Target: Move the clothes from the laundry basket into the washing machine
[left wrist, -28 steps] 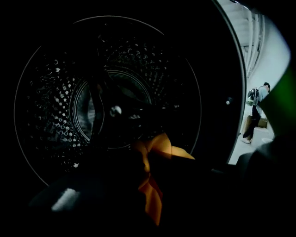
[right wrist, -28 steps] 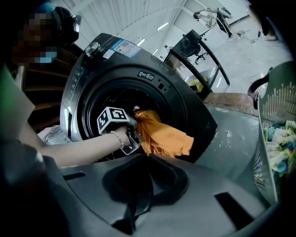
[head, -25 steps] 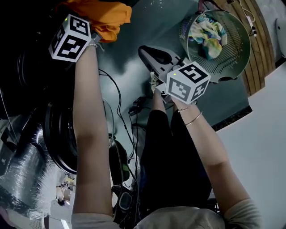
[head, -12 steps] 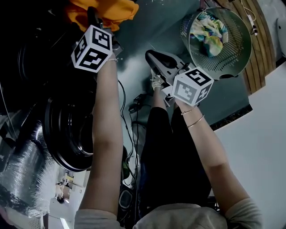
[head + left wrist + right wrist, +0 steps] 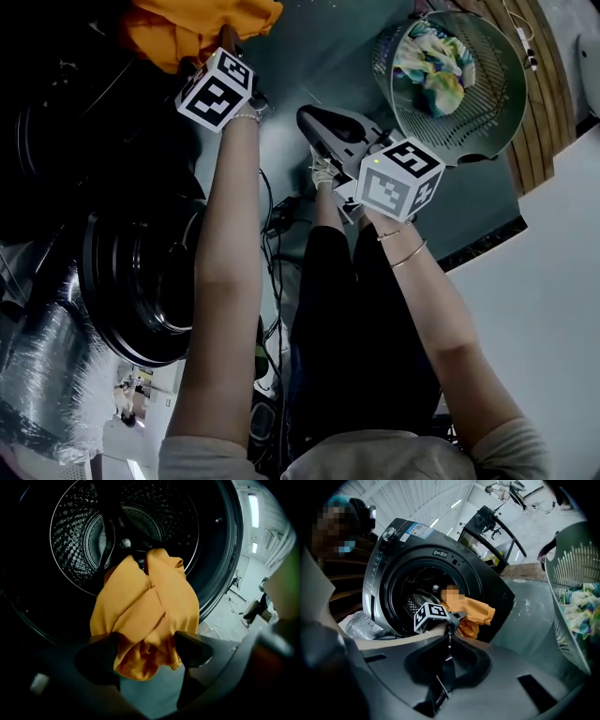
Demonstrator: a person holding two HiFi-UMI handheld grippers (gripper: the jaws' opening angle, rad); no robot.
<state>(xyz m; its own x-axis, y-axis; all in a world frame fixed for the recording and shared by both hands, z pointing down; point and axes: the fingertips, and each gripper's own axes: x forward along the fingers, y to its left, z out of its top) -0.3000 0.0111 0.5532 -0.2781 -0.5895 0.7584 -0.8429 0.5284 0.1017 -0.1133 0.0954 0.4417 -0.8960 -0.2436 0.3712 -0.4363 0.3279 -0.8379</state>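
Left gripper view shows the left gripper (image 5: 146, 645), its jaws just opening wide, freeing the orange garment (image 5: 145, 606) between them into the washing machine (image 5: 70, 541), while the right gripper (image 5: 449, 638) waits closed and empty.

The garment (image 5: 145, 602) is orange, the basket (image 5: 507, 101) grey-green

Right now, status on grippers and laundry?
Left gripper jaws just opening, orange garment between them at washer mouth. Right gripper shut, empty. Colourful clothes in basket.

Orange garment (image 5: 145, 606): crumpled, hanging at washing machine (image 5: 401, 531) mouth. Laundry basket (image 5: 503, 98): green, perforated, upright, holding multicoloured cloth (image 5: 431, 66), possibly several pieces.
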